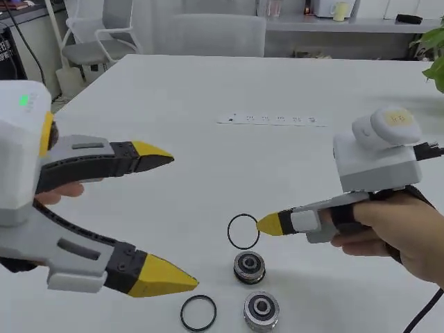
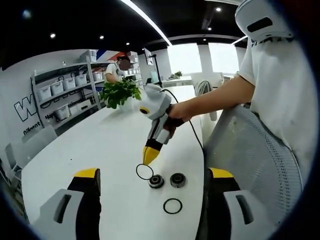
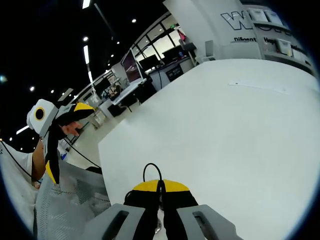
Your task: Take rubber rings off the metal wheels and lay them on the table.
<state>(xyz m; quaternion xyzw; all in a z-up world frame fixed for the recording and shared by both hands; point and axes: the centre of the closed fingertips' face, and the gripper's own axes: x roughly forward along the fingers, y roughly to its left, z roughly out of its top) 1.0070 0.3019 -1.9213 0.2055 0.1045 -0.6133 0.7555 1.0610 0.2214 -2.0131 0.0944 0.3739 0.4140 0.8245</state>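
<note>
My right gripper (image 1: 267, 223) is shut on a thin black rubber ring (image 1: 243, 231), which it holds low over the white table just behind a metal wheel (image 1: 249, 267). A second wheel (image 1: 261, 309) stands nearer the front edge. Another black ring (image 1: 198, 312) lies flat to its left. My left gripper (image 1: 170, 218) hovers wide open at the left, holding nothing. In the left gripper view, the ring (image 2: 144, 171) hangs from the right gripper (image 2: 149, 154), with both wheels (image 2: 156, 181) (image 2: 177, 179) and the loose ring (image 2: 172, 205) ahead. The right gripper view has its tips (image 3: 160, 187) pinched on the ring (image 3: 152, 172).
A white strip (image 1: 270, 119) lies mid-table, farther back. Chairs (image 1: 104, 35) stand beyond the far edge and a plant (image 1: 433, 55) sits at the right. A mesh chair back (image 2: 250, 150) and the person's body are close behind the front edge.
</note>
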